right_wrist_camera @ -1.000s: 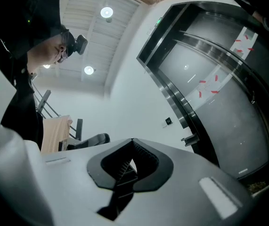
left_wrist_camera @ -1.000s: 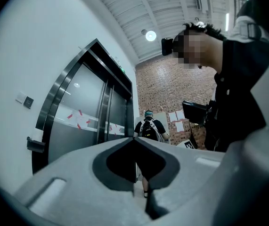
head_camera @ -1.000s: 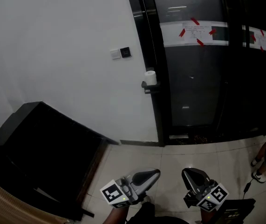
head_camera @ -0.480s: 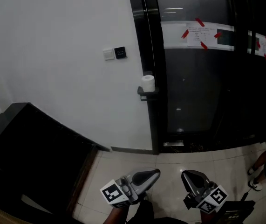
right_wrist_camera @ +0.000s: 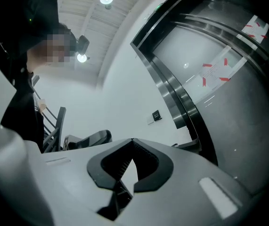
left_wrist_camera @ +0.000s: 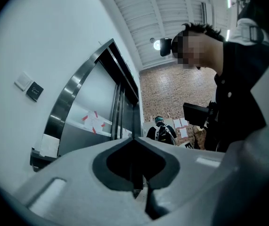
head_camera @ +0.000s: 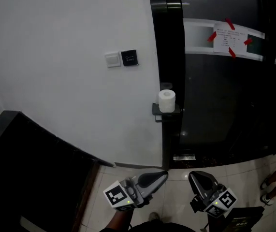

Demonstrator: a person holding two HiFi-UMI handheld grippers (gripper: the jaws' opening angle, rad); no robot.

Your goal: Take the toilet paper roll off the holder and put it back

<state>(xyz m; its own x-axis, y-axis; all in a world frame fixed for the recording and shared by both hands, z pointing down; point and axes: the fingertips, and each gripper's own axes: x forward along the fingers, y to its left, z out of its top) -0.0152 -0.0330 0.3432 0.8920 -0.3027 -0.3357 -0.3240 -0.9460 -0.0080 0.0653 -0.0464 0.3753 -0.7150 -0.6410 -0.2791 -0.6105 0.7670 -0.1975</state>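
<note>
White wall (head_camera: pixel 70 81) meets a dark glass door (head_camera: pixel 220 95) in a black frame, above a pale tiled floor (head_camera: pixel 239 170). On the frame's edge a small black holder (head_camera: pixel 163 114) carries the toilet paper roll (head_camera: pixel 167 100), which appears to stand on end with its long axis upright. Two wall switch plates (head_camera: pixel 121 58) sit up and to the left of it, and a taped paper notice (head_camera: pixel 229 36) hangs on the glass.

Both tools are held low, well apart from the roll. The left gripper (head_camera: pixel 161 176) has its jaws together with nothing between them; the right gripper (head_camera: pixel 196 179) is likewise closed and empty. The roll lies ahead of and above both, in the head view almost directly over the left gripper's tip and offset to the left of the right one. The left therefore looks the nearer, though either must open before closing on the roll's sides
</note>
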